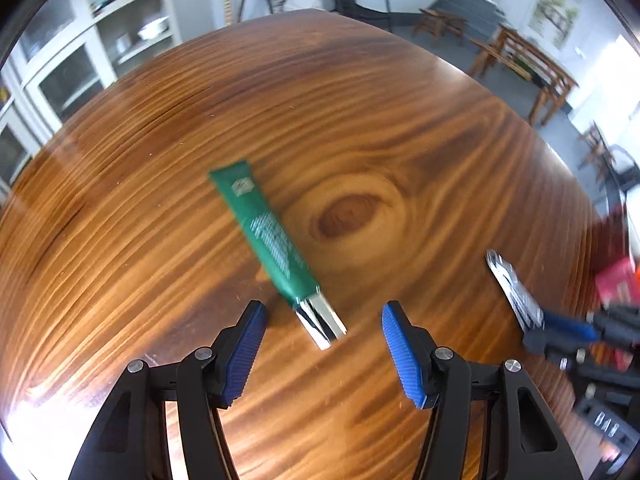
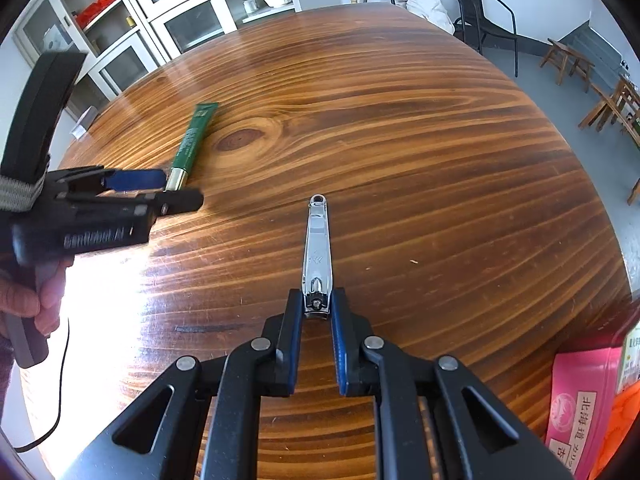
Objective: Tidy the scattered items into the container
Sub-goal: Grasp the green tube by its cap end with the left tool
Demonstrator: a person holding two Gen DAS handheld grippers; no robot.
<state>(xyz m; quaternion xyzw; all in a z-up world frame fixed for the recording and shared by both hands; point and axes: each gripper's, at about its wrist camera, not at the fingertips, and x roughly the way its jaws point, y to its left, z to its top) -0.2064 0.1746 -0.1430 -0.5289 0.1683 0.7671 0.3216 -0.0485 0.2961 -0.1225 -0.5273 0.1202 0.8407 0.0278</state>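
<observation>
**Nail clipper gripped, green tube lies loose on wooden table**

Nail clipper [image 2: 318, 256], silver and slim, sits clamped at its hinged end between the blue pads of the right gripper [image 2: 317, 308], its ringed tip pointing away along the fingers over the glossy wooden table [image 2: 440, 160]. From the left wrist camera the same clipper [image 1: 514, 292] shows at the right of the frame, blurred, held by the right gripper [image 1: 536, 328]. Whether the clipper's far end touches the tabletop cannot be told.

A green tube [image 1: 266, 236] with a shiny metallic cap lies flat on the table, cap end nearest the left gripper [image 1: 322, 354]. That gripper's two blue-padded fingers stand wide apart, with the cap just ahead of the gap between them and touching neither pad. The right wrist view shows the tube [image 2: 192, 144] lying at an angle to the left of a dark knot in the wood, with the left gripper [image 2: 160, 188] beside its cap and the person's hand [image 2: 36, 296] on the handle below.

At the table's right edge a pink box [image 2: 580, 400] with printed characters is partly in frame. White glass-fronted cabinets [image 2: 160, 20] and black chairs [image 2: 480, 12] stand beyond the table.
</observation>
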